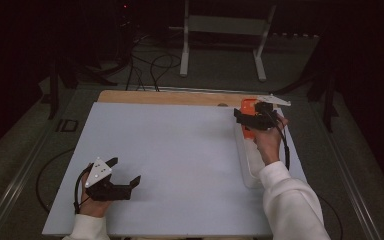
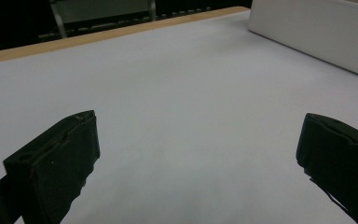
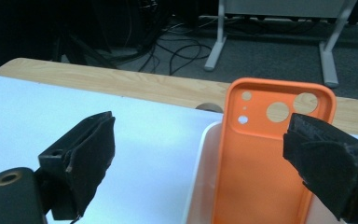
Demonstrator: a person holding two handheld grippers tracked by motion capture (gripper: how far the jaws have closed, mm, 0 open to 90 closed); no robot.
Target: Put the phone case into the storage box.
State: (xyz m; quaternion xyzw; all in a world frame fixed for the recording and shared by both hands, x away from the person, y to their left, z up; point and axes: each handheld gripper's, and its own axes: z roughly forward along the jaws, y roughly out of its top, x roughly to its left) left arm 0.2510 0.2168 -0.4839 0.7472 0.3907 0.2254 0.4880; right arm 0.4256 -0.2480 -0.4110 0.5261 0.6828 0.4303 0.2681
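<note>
Orange phone case (image 3: 261, 168) sits in a shallow white tray (image 1: 244, 160) at the right edge of the bench (image 1: 180, 160), tray running near-to-far along that edge; case at the tray's far end, long axis along the tray, camera-hole end pointing away from the person toward the wooden strip (image 1: 170, 97), open inside facing up; right gripper (image 1: 254, 120) hovers over the case, fingers (image 3: 81, 158) spread wide, one over bare bench left of the tray, the other over the case's right edge, contact can't be told; left gripper (image 1: 125, 172) low at near left, well apart from the tray, fingers (image 2: 58, 161) spread, nothing between them; cables and a white metal stand (image 1: 225, 35) on the floor beyond the bench.
</note>
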